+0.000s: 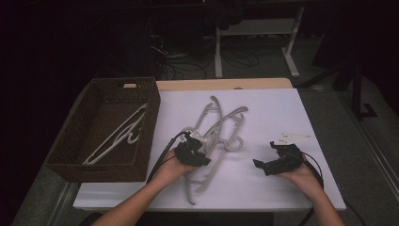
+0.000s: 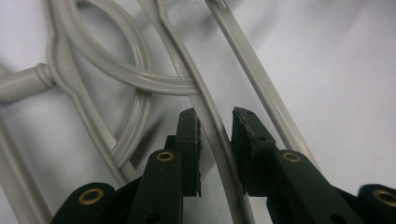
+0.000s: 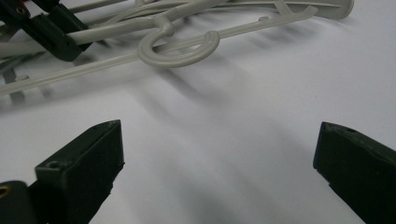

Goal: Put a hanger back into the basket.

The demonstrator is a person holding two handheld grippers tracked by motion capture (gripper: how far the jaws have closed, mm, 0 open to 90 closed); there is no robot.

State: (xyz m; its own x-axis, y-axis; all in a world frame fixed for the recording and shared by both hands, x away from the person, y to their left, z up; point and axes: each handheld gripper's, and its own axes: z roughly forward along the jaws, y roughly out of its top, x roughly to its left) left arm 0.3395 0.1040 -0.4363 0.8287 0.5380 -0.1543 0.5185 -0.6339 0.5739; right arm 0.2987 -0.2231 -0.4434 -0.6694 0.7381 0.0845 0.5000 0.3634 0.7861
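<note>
Hangers [image 1: 221,127], grey plastic, several, lay tangled in a loose pile near the middle of the white tabletop [image 1: 282,108]. One long bar [image 2: 219,140] of the pile ran lengthwise through the left claw [image 1: 200,151], between its two black pads [image 2: 191,140]. The jaws stood narrow around it, a thin gap showing on each side; whether either pad touched the bar could not be told. A hook loop and a second bar of the same pile lay just beyond the tips, crossing the first bar.

Right claw [image 1: 263,165], spread wide, rested low over bare tabletop at the right side, well apart from the pile, nothing between its jaws. Its own view looked across the white surface toward a hanger hook [image 3: 180,46] and the left claw [image 3: 46,28] farther off.

Basket [image 1: 146,122], brown wicker, rectangular, stood at the left edge of the tabletop, just beside the pile. Inside it lay one more hanger [image 1: 117,136], slantwise along the floor of the basket, apart from both claws.

Hands, one to each claw, entered from the near edge of the tabletop, cables trailing back beside the wrists.
</note>
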